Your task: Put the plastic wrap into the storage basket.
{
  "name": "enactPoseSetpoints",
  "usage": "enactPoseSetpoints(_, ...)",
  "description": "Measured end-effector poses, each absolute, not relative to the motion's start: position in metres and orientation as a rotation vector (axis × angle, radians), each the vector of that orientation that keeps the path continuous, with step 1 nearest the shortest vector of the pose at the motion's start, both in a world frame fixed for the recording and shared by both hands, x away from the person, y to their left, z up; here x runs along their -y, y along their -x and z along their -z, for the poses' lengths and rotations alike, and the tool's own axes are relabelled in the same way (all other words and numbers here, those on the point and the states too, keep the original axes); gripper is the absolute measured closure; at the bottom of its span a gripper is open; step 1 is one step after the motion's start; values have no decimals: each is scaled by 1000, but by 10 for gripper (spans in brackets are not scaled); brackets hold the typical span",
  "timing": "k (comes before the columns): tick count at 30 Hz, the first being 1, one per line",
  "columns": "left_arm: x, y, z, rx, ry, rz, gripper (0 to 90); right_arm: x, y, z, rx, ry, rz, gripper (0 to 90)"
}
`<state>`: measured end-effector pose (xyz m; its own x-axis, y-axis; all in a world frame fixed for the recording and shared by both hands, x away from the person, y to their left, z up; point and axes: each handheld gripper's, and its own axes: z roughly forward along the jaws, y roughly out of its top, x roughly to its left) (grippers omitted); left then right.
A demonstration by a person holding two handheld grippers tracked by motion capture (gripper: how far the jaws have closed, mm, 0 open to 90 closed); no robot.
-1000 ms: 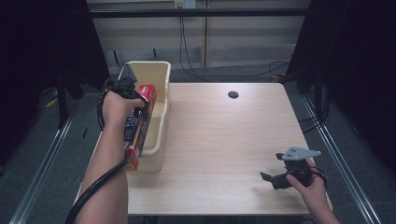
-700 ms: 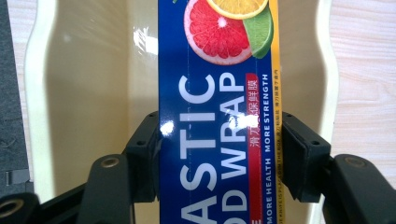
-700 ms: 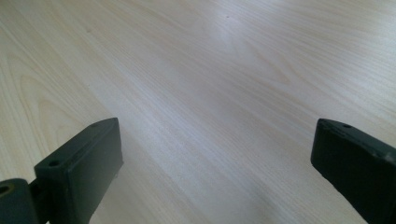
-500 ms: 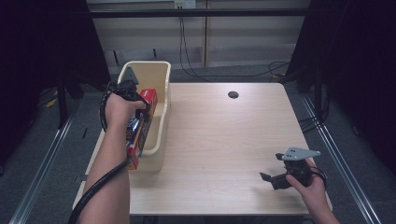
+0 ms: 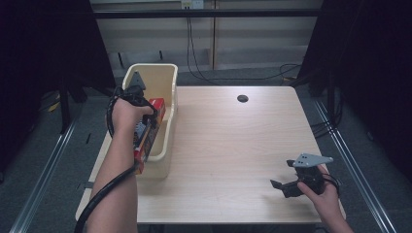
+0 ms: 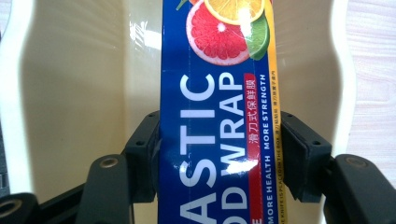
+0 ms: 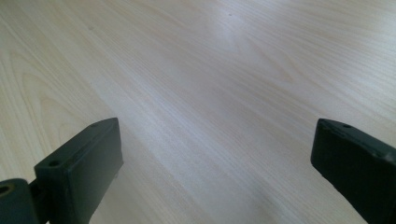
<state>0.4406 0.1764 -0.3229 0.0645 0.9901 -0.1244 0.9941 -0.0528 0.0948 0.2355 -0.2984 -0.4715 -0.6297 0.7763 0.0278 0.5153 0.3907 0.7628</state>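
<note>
Jaws of the left gripper (image 6: 219, 154) are clamped on a plastic wrap box (image 6: 217, 116) over the cream bin (image 5: 158, 80) — the left gripper view reads its blue label and citrus picture, the high view its red end. Right gripper (image 5: 286, 187) rests on the wooden table (image 5: 233, 145), jaws wide apart.

We are reading "ASTIC", "OD WRAP", "MORE HEALTH", "MORE STRENGTH" and Chinese characters running toward twelve o'clock on the blue plastic wrap box (image 6: 217, 140); its yellow edge strip is showing tiny print.
</note>
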Motion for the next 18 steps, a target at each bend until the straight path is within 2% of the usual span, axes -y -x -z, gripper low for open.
enactPoseSetpoints(18, -172, -443, 337, -2060, -2179, 53, 394, 299, -236, 472, -2324, -1121, -1095, 20)
